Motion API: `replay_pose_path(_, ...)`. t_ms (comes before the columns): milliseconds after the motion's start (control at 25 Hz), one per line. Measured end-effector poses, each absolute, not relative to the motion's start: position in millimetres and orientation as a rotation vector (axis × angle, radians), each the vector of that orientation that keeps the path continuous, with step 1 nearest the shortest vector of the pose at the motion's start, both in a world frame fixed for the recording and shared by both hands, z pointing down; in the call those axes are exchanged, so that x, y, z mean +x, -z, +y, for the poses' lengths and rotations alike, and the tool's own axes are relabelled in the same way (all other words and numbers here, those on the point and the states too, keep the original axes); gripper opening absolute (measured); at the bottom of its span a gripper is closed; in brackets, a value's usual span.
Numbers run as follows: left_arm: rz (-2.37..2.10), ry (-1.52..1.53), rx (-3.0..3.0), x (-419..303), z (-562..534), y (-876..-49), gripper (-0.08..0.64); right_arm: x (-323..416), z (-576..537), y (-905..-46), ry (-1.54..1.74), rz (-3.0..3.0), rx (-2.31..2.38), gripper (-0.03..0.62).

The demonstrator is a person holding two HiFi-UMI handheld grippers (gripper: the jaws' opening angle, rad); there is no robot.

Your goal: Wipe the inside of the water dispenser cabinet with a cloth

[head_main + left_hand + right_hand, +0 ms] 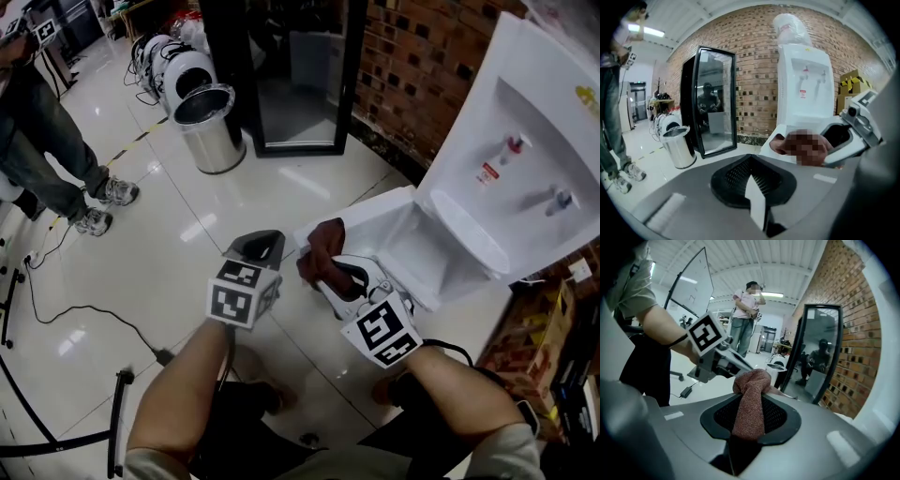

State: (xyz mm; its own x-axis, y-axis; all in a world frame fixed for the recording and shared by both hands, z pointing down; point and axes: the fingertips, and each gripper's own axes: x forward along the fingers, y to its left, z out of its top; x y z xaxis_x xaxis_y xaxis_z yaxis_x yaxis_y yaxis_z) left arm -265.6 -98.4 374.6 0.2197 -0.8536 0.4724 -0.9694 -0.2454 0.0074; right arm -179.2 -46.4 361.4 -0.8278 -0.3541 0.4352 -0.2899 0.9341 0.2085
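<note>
The right hand-held gripper (749, 423) is clamped on the reddish cloth (751, 399), which runs up between its jaws and bunches just ahead of their tips. The left hand-held gripper (255, 246) sits just to the left of it, jaws closed together with nothing between them. The white dispenser (525, 159) stands ahead and to the right of both, its cabinet (417, 248) open, near the cloth

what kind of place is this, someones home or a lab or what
Probably a lab or workshop, not a home: a bare brick wall, a glossy floor with loose cables trailing over it, and a white water dispenser beside cardboard boxes.
</note>
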Motion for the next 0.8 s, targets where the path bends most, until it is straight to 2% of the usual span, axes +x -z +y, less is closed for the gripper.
replay_pose_path(160, -1.694, -0.469, 2.076, -286, -102, -398, 0.0, -189, -35, -385, 0.209, -2.572, 0.329, 0.123)
replay_pose_path(360, -1.661, -0.553, 2.017, -284, -103, -425, 0.0, -206, -34, -411, 0.225, -2.535, 0.203, 0.123)
replay_pose_path(560, -1.627, -0.675, 2.084, -268, -114, -433, 0.0, -214, -53, -416, 0.198, -2.539, 0.206, 0.123)
replay_pose_path(800, -1.626, -0.686, 2.104, -265, -123, -431, 0.0, -210, -73, -422, 0.13, -2.52, 0.29, 0.123)
